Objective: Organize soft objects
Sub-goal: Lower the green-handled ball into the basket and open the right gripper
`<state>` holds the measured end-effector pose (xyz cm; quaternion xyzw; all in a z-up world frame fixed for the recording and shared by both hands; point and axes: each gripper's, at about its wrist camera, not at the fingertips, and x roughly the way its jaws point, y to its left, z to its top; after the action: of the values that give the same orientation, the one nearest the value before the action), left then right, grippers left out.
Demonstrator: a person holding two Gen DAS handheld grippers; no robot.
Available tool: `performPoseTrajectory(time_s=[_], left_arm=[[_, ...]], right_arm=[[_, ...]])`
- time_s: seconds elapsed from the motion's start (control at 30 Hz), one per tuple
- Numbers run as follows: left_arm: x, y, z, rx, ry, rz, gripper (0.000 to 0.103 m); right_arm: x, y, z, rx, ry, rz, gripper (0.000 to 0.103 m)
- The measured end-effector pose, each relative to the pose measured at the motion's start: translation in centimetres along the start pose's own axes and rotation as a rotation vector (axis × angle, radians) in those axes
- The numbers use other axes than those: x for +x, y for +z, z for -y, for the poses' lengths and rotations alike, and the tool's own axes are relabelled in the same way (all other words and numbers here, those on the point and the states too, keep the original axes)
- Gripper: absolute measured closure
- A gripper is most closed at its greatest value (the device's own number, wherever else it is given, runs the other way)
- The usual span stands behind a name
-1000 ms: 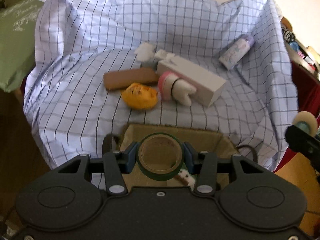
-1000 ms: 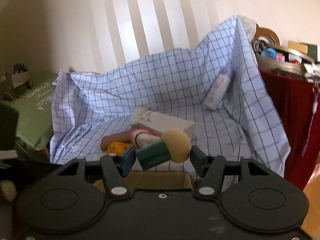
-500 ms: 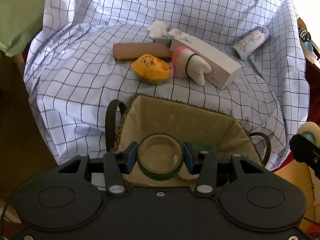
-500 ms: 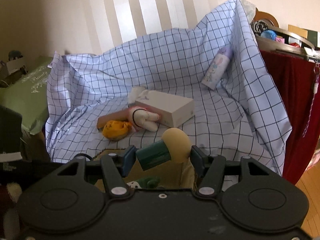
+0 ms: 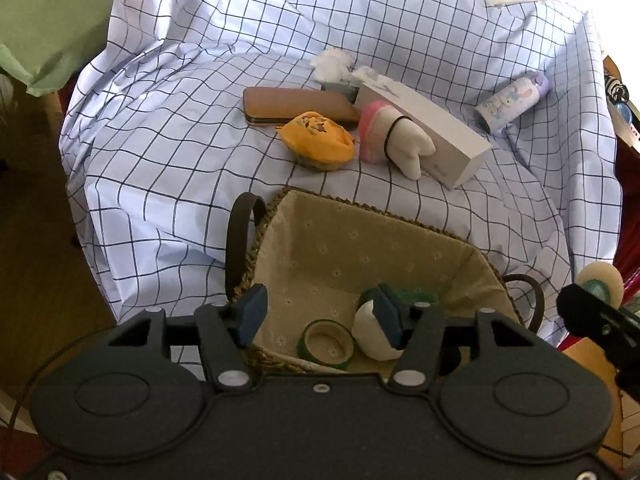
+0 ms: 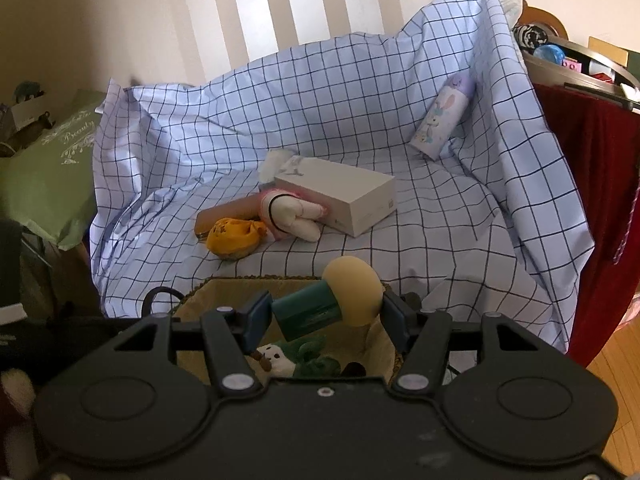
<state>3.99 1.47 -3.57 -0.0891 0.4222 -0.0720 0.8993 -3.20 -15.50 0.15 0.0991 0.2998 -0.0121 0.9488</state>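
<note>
My left gripper [image 5: 320,318] is open and empty over the lined basket [image 5: 360,240]. A green tape roll [image 5: 326,344] lies on the basket floor beside a white and green plush [image 5: 372,334]. My right gripper [image 6: 326,314] is shut on a mushroom-shaped soft toy [image 6: 332,300] with a tan cap and green stem, held above the basket [image 6: 200,292]. The plush [image 6: 296,360] also shows below it. On the checked cloth lie a yellow plush [image 5: 318,142], a tooth plush [image 5: 394,140], a white box [image 5: 424,132] and a brown case [image 5: 296,106].
A patterned bottle [image 5: 510,104] lies at the cloth's right side. A white tissue clump [image 5: 332,64] sits behind the box. A green cushion [image 5: 44,20] is at the left, red cloth and cluttered shelf [image 6: 580,80] at the right. The right gripper's toy [image 5: 600,284] shows at the left view's edge.
My left gripper has opened and the green tape roll has dropped from it into the basket. Both grippers have risen a little over the basket; the right one still holds its toy.
</note>
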Motion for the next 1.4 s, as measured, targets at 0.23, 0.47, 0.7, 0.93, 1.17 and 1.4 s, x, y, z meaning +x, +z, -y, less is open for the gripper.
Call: performPoseTrajectory(time_s=[0.23,0.47,0.7,0.93,1.17,1.4], left_arm=[[-0.1,-0.2,0.3,0.016,0.013,0.005,0.047],[-0.1,-0.3,0.4,0.019,0.012,0.004,0.047],[-0.1,-0.3,0.5,0.021,0.013,0.006,0.047],[-0.2,-0.4,0.6,0.042,0.016,0.004,0.046],[0.7,-0.5,0.2,0.05,-0.003,-0.035,0.046],[0.9,-0.6,0.1,0.058,-0.012,-0.037,0.046]], right_arm=[[0.2,0.0,0.1,0.0,0.01,-0.01,0.04],[0.3,0.0,0.1,-0.002,0.012,-0.01,0.039],[0.2,0.1,0.2,-0.002,0.015,-0.009,0.039],[0.3,0.2,0.3,-0.015,0.002,-0.001,0.039],[0.6,0.6,0.5,-0.029,-0.028,0.019,0.038],[1.6,1.9,1.0,-0.044,-0.076,0.044,0.037]])
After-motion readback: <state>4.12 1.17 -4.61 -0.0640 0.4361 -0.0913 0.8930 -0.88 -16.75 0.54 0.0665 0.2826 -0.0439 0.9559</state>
